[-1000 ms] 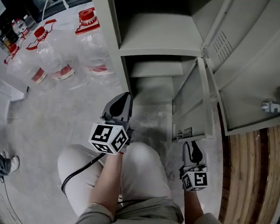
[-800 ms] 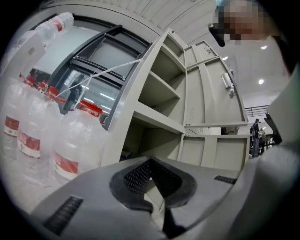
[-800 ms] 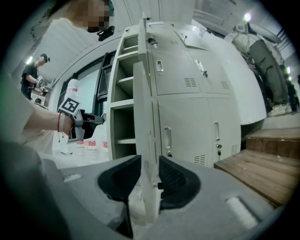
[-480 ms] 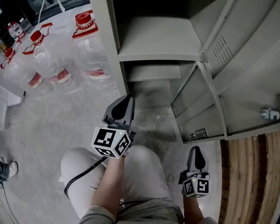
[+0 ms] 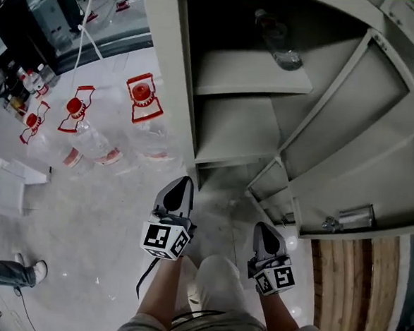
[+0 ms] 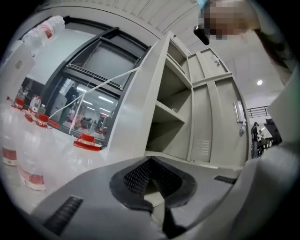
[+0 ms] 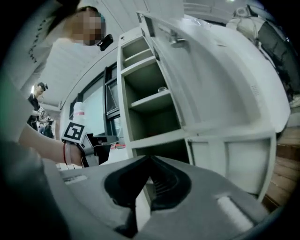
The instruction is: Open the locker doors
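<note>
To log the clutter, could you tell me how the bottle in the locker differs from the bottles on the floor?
The locker bottle sits on a shelf; the floor bottles are outside, left of the locker. The floor bottles have red caps and handles; the locker bottle shows no red. Both look clear.

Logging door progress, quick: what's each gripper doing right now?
Left gripper: shut, holding nothing.
Right gripper: jaws just closed, shut, holding nothing.
</note>
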### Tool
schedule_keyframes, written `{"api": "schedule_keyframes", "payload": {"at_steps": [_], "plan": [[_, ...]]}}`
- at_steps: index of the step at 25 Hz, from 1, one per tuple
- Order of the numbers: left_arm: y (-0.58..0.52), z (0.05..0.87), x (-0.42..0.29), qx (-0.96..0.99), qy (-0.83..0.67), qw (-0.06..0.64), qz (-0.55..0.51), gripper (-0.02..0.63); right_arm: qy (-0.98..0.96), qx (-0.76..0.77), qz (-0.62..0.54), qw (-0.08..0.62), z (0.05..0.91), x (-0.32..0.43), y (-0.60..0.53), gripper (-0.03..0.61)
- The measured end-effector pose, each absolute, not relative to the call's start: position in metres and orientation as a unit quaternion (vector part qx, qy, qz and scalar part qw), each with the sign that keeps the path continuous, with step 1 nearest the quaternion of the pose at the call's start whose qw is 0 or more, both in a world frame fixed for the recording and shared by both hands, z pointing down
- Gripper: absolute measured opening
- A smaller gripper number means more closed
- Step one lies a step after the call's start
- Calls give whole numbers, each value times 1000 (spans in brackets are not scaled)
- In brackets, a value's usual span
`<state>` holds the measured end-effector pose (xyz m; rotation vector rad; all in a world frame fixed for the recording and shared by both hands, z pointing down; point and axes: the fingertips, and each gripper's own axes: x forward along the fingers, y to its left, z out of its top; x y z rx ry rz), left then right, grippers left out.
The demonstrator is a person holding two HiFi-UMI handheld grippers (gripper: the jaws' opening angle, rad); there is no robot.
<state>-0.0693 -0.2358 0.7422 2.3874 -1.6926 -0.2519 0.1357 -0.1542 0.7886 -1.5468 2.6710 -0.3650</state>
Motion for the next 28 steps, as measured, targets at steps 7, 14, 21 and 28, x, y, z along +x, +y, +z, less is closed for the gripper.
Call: {"api": "schedule_keyframes", "payload": {"at_steps": [7,14,21,28], "plan": [[-201,631,-95,804,-576,127,-76,-2,876,-469,-111,27,650,102,-153,0],[-149,496,-90,798,-585,118,-80,-2,887,-454,-86,16,513,116,-126,0],[-69,357,-73,795,-593,111,-66,-2,893,-440,-88,24,365,144,-74,0],[-6,297,-73,789,-604,87,-65,-2,906,-416,-61,45,293,151,-38,0]]}}
